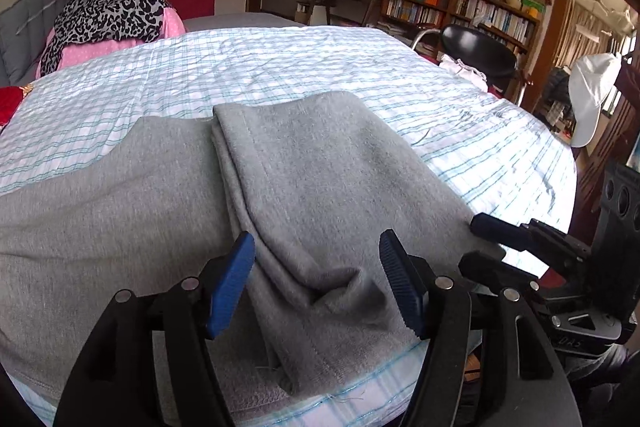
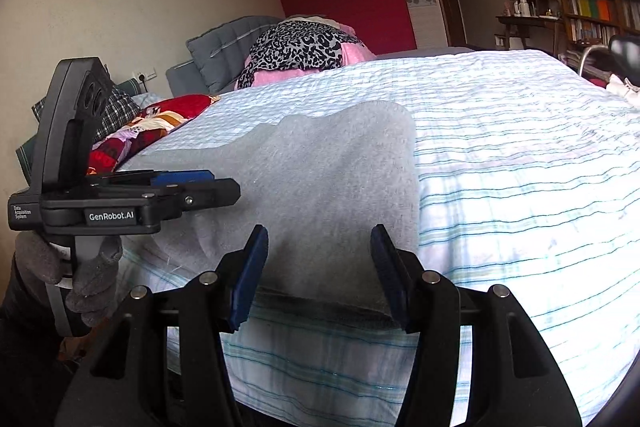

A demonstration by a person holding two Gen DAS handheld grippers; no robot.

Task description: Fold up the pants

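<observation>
The grey pants [image 1: 304, 187] lie on the bed [image 1: 280, 67], at its near edge, with one part already laid over the other, so a long fold runs from 6 o'clock up to 12 o'clock. The left tool [image 1: 320, 283] hovers over the near hem with its jaws apart, holding nothing. The right tool [image 2: 320, 275] also stands apart and empty, just before the near edge of the cloth. I think the next fold needs both tools to pinch the near hem through all layers, one at each corner. They should lift low and together, then carry the hem toward 12 o'clock, so the layers do not slide or wrinkle.
</observation>
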